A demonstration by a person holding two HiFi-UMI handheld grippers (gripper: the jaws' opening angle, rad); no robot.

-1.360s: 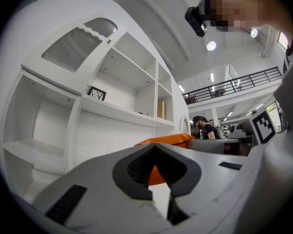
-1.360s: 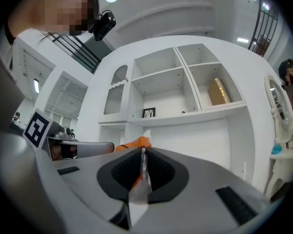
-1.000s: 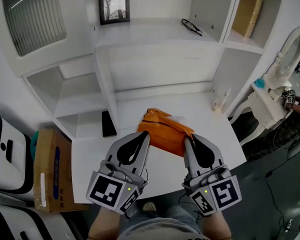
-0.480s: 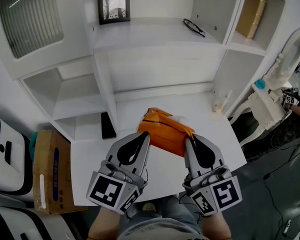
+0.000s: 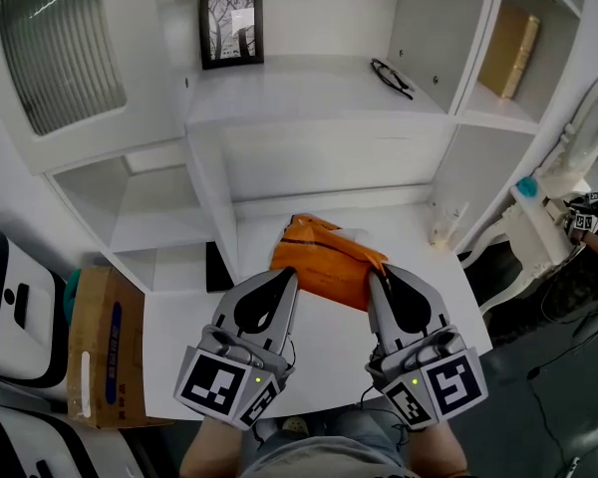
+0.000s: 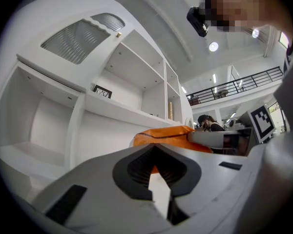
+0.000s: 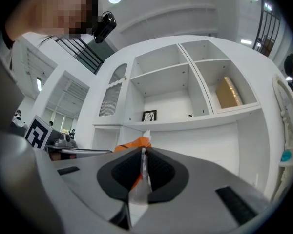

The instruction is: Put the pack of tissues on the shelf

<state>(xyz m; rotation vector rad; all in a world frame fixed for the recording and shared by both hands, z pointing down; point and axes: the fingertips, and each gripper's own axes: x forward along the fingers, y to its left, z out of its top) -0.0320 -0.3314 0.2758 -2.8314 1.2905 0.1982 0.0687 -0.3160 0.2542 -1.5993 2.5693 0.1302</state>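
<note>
White shelving fills the wall ahead, with a white desk top (image 5: 324, 352) jutting out below it. Off at the left a cardboard box (image 5: 105, 342) stands on the floor, and a dark flat thing (image 5: 216, 265) lies near the desk's back edge.

Next comes the left gripper (image 5: 288, 275), its jaws drawn together on the left rim of the pack of tissues (image 5: 324, 257). The orange pack hangs between the two tools, over the desk and below the long shelf (image 5: 309, 93), where a picture frame (image 5: 230, 26) and a pair of glasses (image 5: 391, 76) rest. The right gripper (image 5: 376, 277) is pinched on the pack's right end. Its own view shows a thin clear flap of wrapper nipped between the pads.

I'd reckon the pack is light and soft, with crinkly, slick film, so it may sag and could slip if held by a flap alone. Nothing in it should break. The sealed end flaps give a fair bite, one tool on each side. A squeeze across the body would be surer.
</note>
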